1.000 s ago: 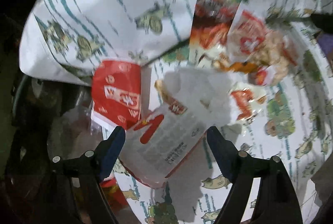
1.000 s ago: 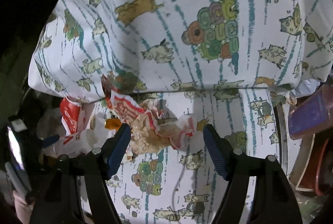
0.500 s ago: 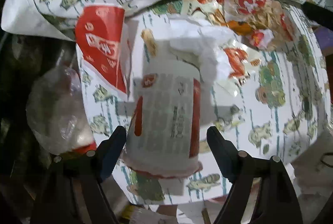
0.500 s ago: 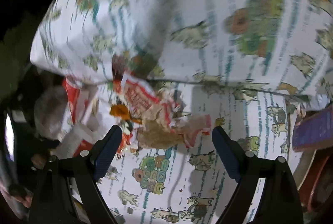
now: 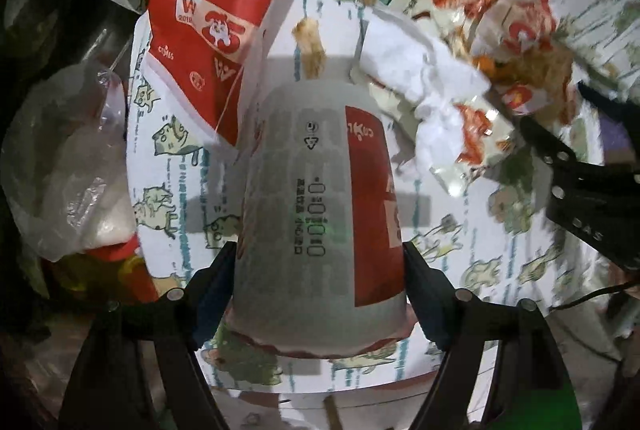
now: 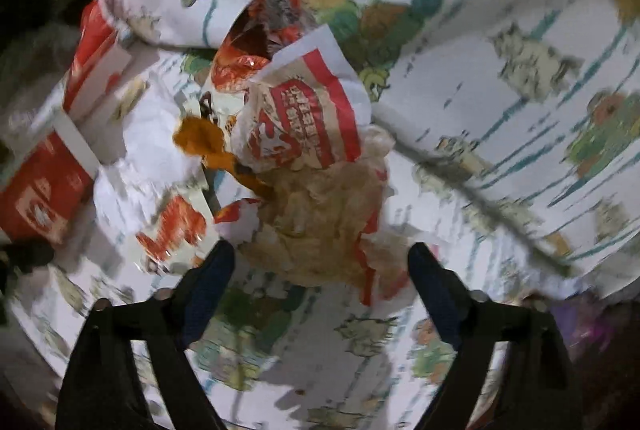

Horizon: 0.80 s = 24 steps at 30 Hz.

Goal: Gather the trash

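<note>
Patterned cloth, white with cartoon cats and teal dashes, covers the surface and carries all the litter; whether a bench lies beneath it cannot be told. A clear plastic bag sits off its left edge. Paper cup, lying on its side with its base toward the lens: a second ago it lay ahead of the left gripper; it now fills the space between the parted jaws, both pads at or near its sides, not yet squeezed. The first pickup therefore appears imminent. Red-and-white paper bag lies just beyond the cup, printed "W" and "2019" beside a cartoon dog; the cup bears Korean small print and a recycling mark, otherwise unreadable. Crumpled white napkin touches the cup's far end. Greasy burger wrapper, red-lettered, illegibly blurred, has come nearer to the right gripper, whose jaws stand apart astride its near edge.
</note>
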{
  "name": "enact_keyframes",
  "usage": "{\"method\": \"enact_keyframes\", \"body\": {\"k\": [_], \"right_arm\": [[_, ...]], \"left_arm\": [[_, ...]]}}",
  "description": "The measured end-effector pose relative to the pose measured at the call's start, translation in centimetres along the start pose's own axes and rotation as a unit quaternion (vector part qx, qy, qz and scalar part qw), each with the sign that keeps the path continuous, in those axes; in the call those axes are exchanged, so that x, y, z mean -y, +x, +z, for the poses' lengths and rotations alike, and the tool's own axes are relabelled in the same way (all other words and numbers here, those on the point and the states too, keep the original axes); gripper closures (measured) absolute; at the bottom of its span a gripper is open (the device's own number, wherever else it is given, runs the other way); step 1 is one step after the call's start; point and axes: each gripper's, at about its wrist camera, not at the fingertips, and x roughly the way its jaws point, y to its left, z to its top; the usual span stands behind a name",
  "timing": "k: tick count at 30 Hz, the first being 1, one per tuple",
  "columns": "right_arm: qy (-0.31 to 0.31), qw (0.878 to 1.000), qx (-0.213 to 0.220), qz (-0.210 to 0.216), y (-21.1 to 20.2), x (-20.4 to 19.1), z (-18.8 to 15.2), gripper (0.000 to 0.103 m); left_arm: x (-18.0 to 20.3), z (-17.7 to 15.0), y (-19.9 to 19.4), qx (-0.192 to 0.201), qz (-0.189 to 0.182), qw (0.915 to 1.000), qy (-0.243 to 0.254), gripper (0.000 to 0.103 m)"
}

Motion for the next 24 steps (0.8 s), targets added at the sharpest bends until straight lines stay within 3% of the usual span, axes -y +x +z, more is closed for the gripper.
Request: {"method": "enact_keyframes", "body": {"k": [2,3,5,11,16,20,24], "right_arm": [[0.022,0.999,0.006,0.049,0.1,0.7,0.1,0.041],[0.032,0.998,0.0,0.059,0.3,1.1,0.1,0.059],[0.056,0.995,-0.008,0.08,0.2,1.8,0.0,0.067],[0.135,0.983,0.038,0.119,-4.9,4.0,-0.4,0.069],[0.219,0.96,0.085,0.153,-8.8,4.5,-1.6,0.069],[0.211,0.962,0.109,0.133,-10.1,4.2,-1.9,0.069],[0.203,0.964,0.119,0.126,-10.5,4.5,-1.6,0.069]], "left_arm": [[0.0,-0.1,-0.4,0.005,0.004,1.0,0.006,0.023],[0.1,-0.2,-0.5,0.01,0.01,0.9999,0.008,0.023],[0.8,0.1,-1.7,0.011,0.009,0.9999,0.008,0.023],[0.0,0.3,-4.2,0.05,-0.018,0.9985,-0.012,0.022],[-0.8,0.7,-3.8,0.04,-0.016,0.9987,-0.027,0.022],[-1.6,1.4,-2.9,0.041,-0.025,0.9974,-0.053,0.022],[-2.4,1.8,-3.4,0.058,-0.061,0.9941,-0.068,0.022]]}}
